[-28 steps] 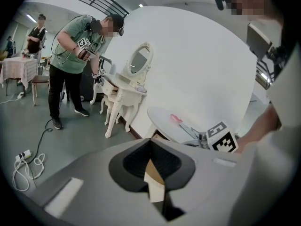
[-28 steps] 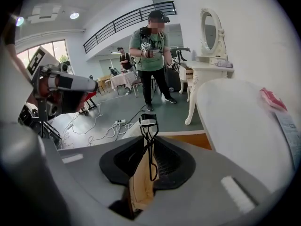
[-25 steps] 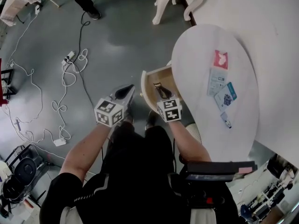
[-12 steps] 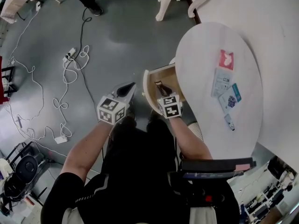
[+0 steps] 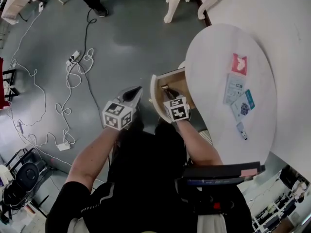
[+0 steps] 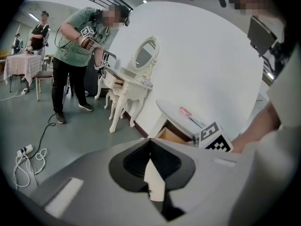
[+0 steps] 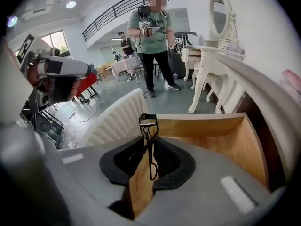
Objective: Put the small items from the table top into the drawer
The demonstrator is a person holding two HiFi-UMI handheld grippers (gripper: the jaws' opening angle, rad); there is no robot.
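My right gripper [image 5: 167, 89] hangs over the open wooden drawer [image 5: 154, 95] at the edge of the white oval table top [image 5: 214, 52]. It is shut on a black eyelash curler [image 7: 149, 124], whose head sticks out past the jaw tips [image 7: 146, 145]. On the table top lie a red packet [image 5: 239, 63], a white card [image 5: 234, 88], a blue packet [image 5: 243, 103] and a small tube [image 5: 241, 130]. My left gripper [image 5: 132, 94] is shut with nothing in it, out over the floor left of the drawer [image 6: 175, 134].
The drawer's ribbed white front [image 7: 117, 121] faces me. Cables and a power strip [image 5: 72, 58] lie on the grey floor. A white vanity with a mirror [image 6: 141, 62] stands further along the wall, with a person [image 6: 75, 51] working at it.
Both grippers have sunk a little; the right one, still shut on the curler, is lower over the drawer.
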